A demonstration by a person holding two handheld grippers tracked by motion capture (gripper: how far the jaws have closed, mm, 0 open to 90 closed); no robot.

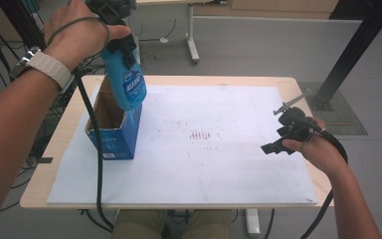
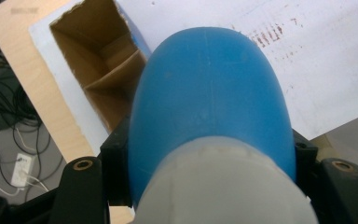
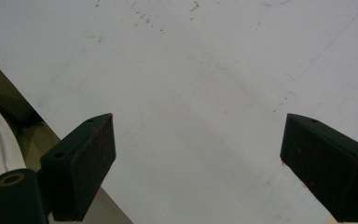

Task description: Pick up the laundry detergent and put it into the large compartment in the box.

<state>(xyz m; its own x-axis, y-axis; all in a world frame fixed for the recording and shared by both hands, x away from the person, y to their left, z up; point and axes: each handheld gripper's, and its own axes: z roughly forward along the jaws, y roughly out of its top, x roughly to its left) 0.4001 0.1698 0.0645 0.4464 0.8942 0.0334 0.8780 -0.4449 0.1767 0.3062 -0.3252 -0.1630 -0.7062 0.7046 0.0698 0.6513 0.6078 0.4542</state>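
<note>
A blue bottle [image 1: 129, 84] with a white label hangs base down from my left gripper [image 1: 122, 47], which is shut on its upper part near the pale neck. In the left gripper view the bottle [image 2: 212, 93] bulges between the black fingers [image 2: 116, 163]. Below it an open blue cardboard box [image 1: 114, 139] with a brown inside [image 2: 98, 70] stands on the left of the white sheet [image 1: 219, 164]. The bottle's base is over the box's right wall. My right gripper [image 1: 277, 141] is low at the sheet's right edge, open, with nothing between its pads [image 3: 88, 158].
The white sheet [image 3: 191, 70] covers most of a wooden table [image 1: 54, 144] and has faint red marks in the middle. Cables lie on the floor left of the table. A black post [image 1: 358, 40] stands behind the table's right corner, and a white table leg [image 1: 193, 45] at the back.
</note>
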